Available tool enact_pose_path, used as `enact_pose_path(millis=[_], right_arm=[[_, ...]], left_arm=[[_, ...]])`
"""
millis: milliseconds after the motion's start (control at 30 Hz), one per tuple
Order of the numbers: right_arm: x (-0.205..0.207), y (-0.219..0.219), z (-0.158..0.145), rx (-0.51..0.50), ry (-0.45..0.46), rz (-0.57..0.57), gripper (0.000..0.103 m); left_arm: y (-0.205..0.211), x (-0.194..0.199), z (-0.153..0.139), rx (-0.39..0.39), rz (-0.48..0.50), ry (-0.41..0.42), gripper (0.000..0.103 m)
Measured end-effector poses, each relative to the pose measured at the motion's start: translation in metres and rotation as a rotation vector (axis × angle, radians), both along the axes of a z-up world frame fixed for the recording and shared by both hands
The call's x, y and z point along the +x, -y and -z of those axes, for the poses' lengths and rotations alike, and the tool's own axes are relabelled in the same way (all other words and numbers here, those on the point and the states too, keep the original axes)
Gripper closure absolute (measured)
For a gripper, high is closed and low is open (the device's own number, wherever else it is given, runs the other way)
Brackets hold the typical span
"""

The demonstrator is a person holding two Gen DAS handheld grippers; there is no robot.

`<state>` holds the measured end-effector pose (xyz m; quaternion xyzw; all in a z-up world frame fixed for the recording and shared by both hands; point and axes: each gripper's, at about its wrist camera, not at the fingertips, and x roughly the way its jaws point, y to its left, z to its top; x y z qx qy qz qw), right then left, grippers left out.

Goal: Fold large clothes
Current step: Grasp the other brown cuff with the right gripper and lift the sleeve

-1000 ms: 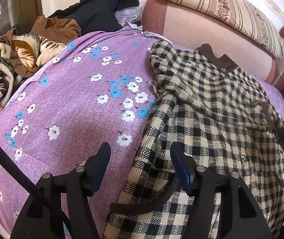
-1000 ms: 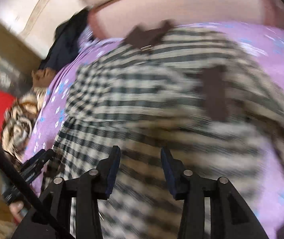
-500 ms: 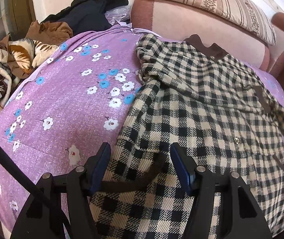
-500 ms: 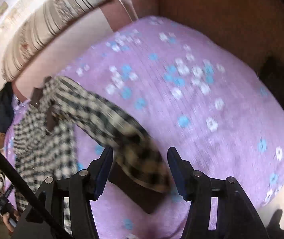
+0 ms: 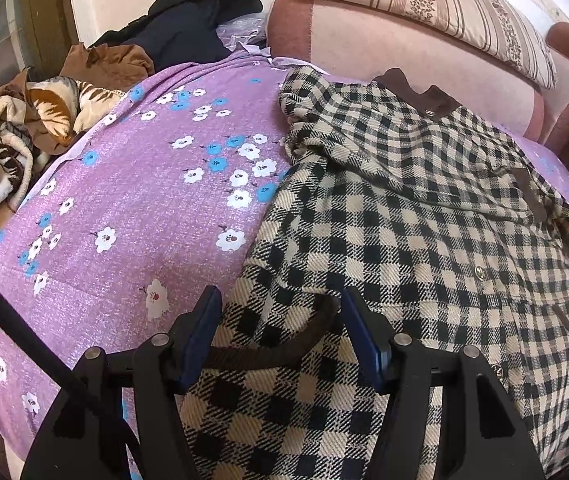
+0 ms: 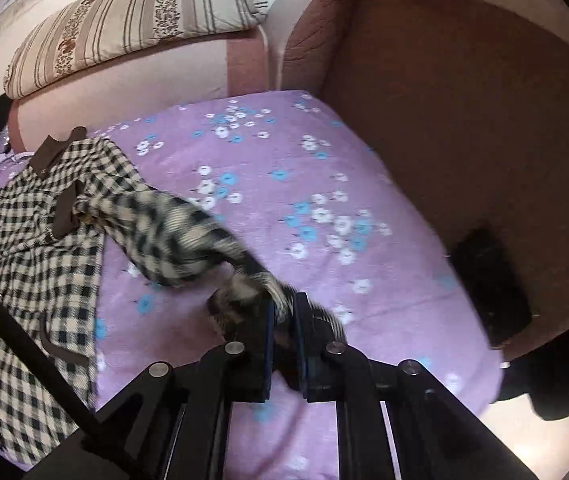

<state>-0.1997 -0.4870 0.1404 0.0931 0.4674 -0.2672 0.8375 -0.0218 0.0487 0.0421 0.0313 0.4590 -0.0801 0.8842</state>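
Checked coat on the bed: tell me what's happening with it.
A person with a claw in each hand is laying out the checked coat on the purple flowered sheet for folding. The right claw has just closed on the end of one sleeve, which is stretched out to the side. The left claw stands open over the other sleeve's brown-trimmed cuff, not gripping.
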Motion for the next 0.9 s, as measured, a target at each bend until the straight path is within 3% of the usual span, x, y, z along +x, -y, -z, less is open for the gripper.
enact_pose_path(millis=[167,233,300,400,467,600,833,867,900], right_arm=[[-0.030,0.016,0.000,0.033,-0.024,0.064,0.088],[-0.043,0.024,-0.003,0.100,0.030,0.103,0.065],[-0.053,0.033,-0.002,0.225,0.119,0.126,0.049],[-0.060,0.047,0.018,0.505,0.261,0.179,0.048],[-0.064,0.054,0.039,0.621,0.290,0.252,0.048],[-0.073,0.065,0.066,0.594,0.214,0.387,0.048],[-0.064,0.077,0.103,0.721,0.276,0.415,0.048],[-0.059,0.076,0.106,0.734,0.294,0.408,0.049],[-0.055,0.075,0.108,0.738,0.309,0.394,0.065]], left_arm=[[-0.001,0.001,0.000,-0.018,-0.005,-0.016,0.042],[-0.001,0.002,0.000,-0.031,-0.006,-0.026,0.042],[-0.001,0.002,0.001,-0.039,-0.007,-0.035,0.042],[0.001,0.002,0.002,-0.034,-0.007,-0.037,0.042],[0.001,0.001,0.003,-0.028,-0.006,-0.035,0.042],[0.000,0.002,0.004,-0.033,-0.009,-0.040,0.042],[0.005,0.002,0.008,-0.013,-0.008,-0.041,0.042],[0.006,0.001,0.008,-0.005,-0.005,-0.037,0.042],[0.006,0.000,0.009,0.001,-0.004,-0.035,0.042]])
